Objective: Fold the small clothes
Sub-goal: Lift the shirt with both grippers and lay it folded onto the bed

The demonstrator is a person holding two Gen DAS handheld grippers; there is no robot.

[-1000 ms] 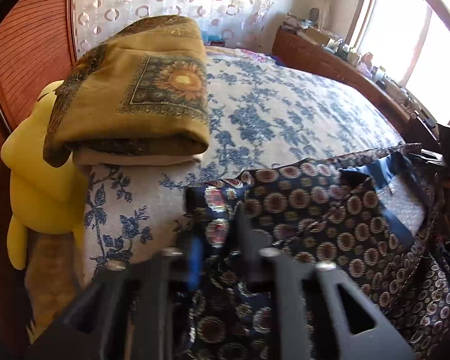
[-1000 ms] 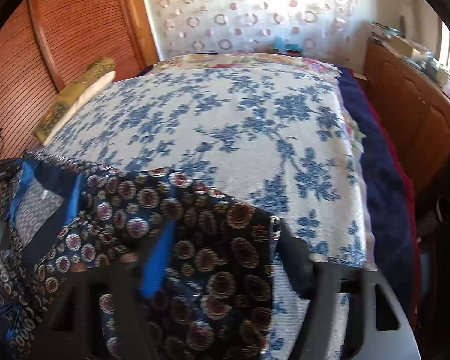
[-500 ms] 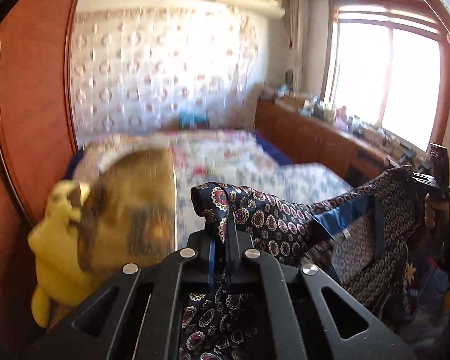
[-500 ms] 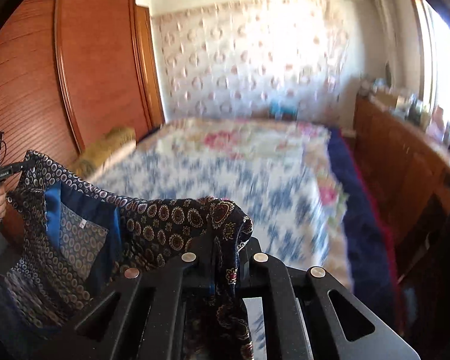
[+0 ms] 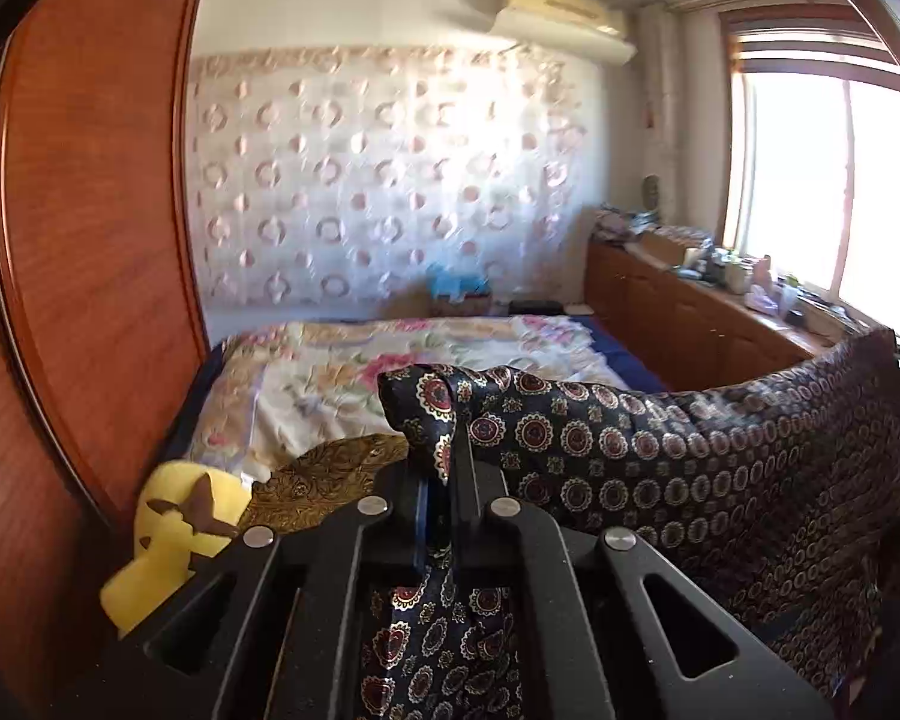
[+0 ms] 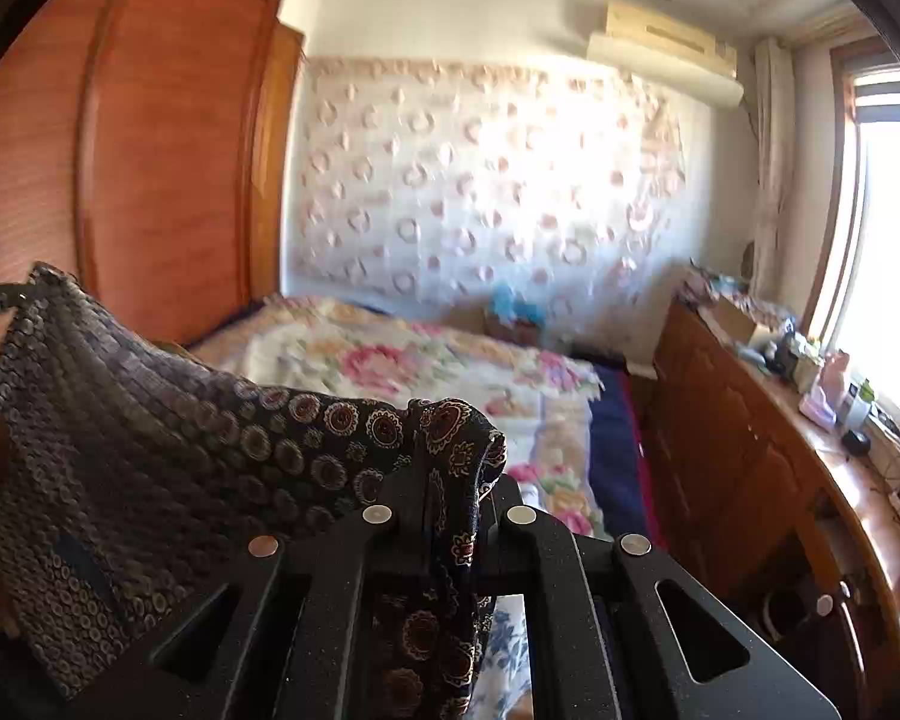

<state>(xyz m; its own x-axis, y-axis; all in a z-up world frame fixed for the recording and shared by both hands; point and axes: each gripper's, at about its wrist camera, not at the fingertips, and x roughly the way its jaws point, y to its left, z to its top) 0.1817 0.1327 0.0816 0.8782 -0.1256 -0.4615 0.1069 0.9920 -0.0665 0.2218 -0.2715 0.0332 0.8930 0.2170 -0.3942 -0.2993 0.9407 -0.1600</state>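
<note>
Left wrist: both grippers (left gripper (image 5: 441, 480), right gripper (image 6: 450, 498)) clamped on garment (image 5: 660, 450) edge above bed (image 5: 342, 384).

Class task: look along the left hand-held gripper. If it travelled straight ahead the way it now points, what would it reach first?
The left hand-held gripper is shut on the dark medallion-print garment. Beyond that, the line runs slightly downward toward the floral quilted bedspread, probably met first, though depth is hard to judge.
</note>
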